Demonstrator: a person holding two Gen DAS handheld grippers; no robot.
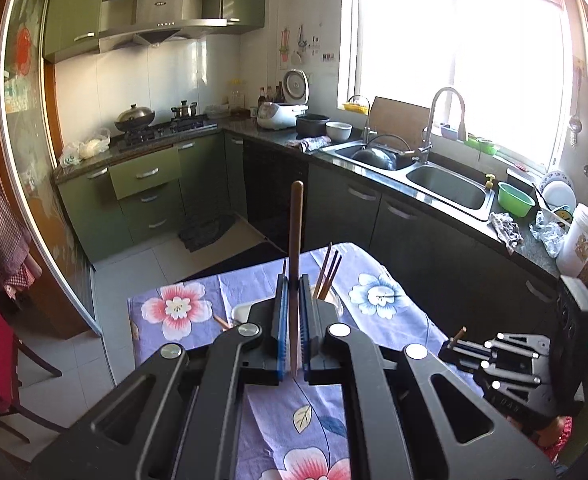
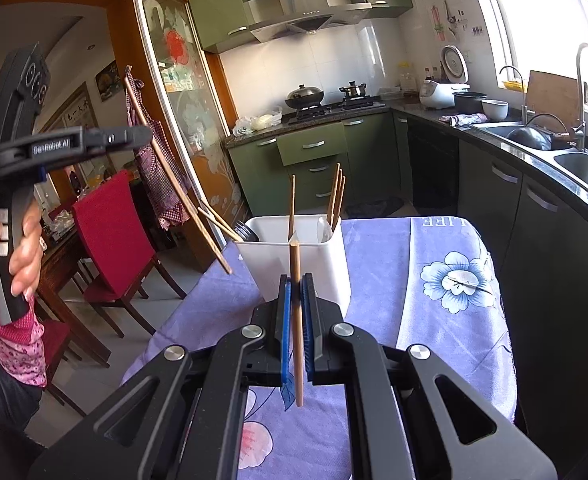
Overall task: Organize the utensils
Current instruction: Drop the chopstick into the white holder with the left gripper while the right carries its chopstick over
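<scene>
Each tool is pinching a single wooden chopstick. The right tool [image 2: 296, 280] grips its chopstick [image 2: 296, 320] near the middle between blue pads, the stick standing nearly upright just in front of the white utensil holder [image 2: 314, 264] on the floral-clothed bench [image 2: 434, 320]. The left tool [image 1: 292, 280] clamps the other chopstick [image 1: 295, 240] the same way; in the right wrist view it is held high to the left of the holder, its stick slanting down toward the holder's rim.

The holder already carries several chopsticks [image 2: 337, 192], a spoon [image 2: 324, 229] and what look like forks.

Likely troubles: a thin round stick may pivot or slide between the pads; the slanted stick could catch the rim or the upright chopsticks and nudge the light holder; the two sticks may cross if both approach together.
</scene>
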